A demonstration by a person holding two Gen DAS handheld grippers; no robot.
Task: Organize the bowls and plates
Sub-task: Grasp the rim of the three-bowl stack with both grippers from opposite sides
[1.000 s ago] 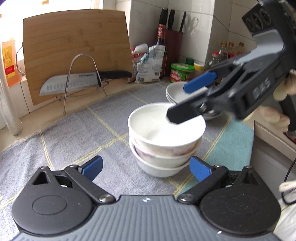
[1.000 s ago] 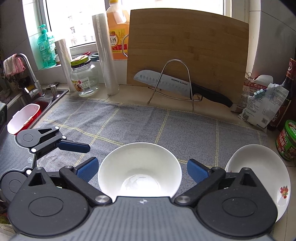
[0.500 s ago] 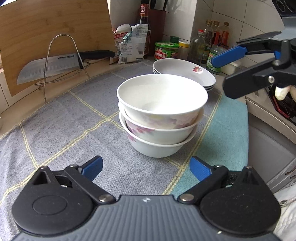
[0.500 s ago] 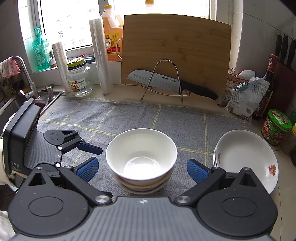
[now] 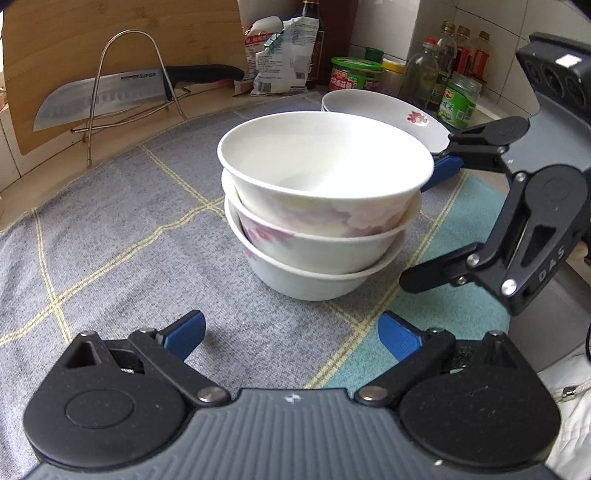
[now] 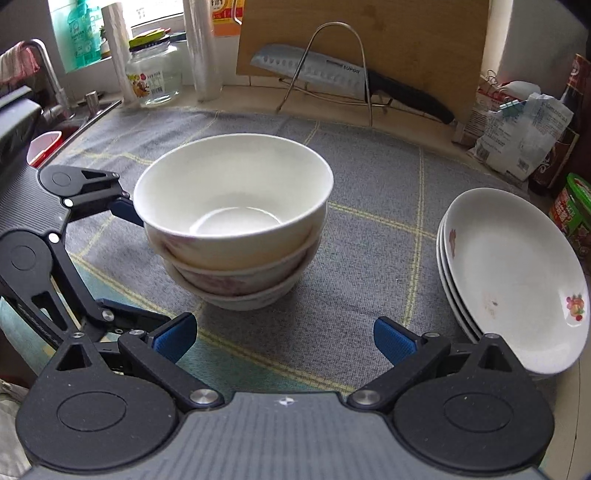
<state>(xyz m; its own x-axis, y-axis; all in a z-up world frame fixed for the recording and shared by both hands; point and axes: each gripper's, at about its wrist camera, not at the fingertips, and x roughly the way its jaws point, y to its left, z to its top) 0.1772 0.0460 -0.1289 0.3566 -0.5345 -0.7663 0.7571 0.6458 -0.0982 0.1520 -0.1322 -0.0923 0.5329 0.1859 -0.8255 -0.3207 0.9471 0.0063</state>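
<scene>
Centrally, three nested bowls (image 6: 236, 225) stand on the grey cloth (image 6: 369, 258), plate stack (image 6: 517, 280) at right. Left gripper (image 5: 291, 334) and right gripper (image 6: 284, 338) both spread, empty, flanking the bowls.

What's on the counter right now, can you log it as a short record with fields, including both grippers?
surface: grey checked cloth
bowls: stack of three, nested, upright, on the cloth
plates: stack on the bowls' right in the right wrist view, apart from them
left gripper: open, empty, fingers short of the bowls
right gripper: open, empty, fingers short of the bowls
behind: knife on a wire rack, in front of a cutting board
</scene>
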